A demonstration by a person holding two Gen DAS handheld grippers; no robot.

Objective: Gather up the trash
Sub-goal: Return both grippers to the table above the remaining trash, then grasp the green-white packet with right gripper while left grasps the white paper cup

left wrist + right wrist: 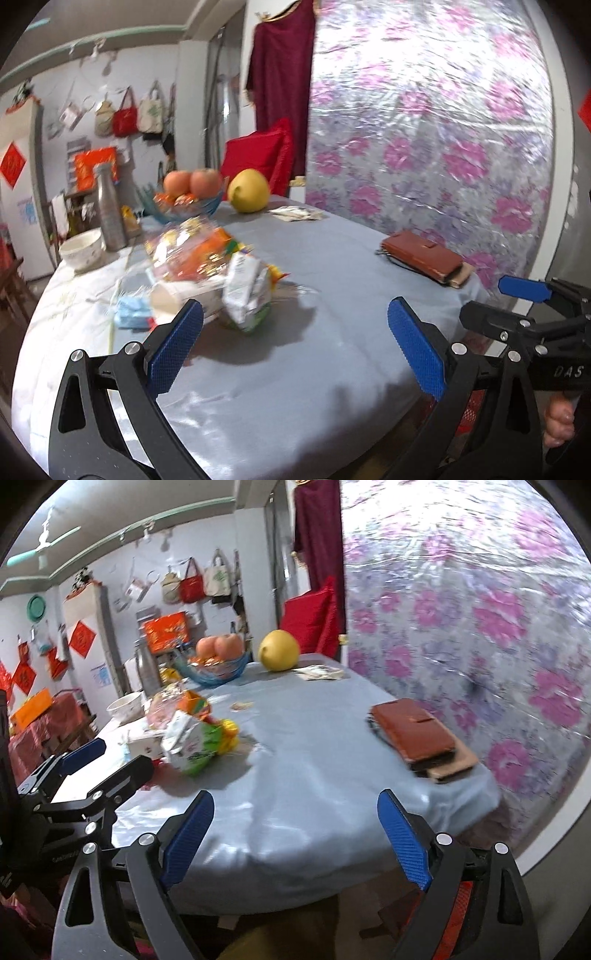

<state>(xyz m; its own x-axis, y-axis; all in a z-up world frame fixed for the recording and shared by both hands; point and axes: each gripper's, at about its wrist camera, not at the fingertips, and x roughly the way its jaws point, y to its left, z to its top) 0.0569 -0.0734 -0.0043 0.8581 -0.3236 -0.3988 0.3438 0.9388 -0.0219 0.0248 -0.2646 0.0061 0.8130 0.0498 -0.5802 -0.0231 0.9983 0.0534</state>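
Inspecting: wrapper pile (221, 266) lies at ten o'clock on the table (332, 332). Light, crinkly, slippery; paper cup (173, 295) crushable. Pinch a wrapper's bunched edge. Left gripper (295, 339) and right gripper (295, 834) both wide apart, empty.

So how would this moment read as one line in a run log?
left gripper: open, empty | right gripper: open, empty | wrapper pile: on table

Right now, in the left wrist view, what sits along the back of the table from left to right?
White ceramic bowl → grey metal bottle → blue glass fruit bowl holding apples → large yellow pomelo → flat printed papers.
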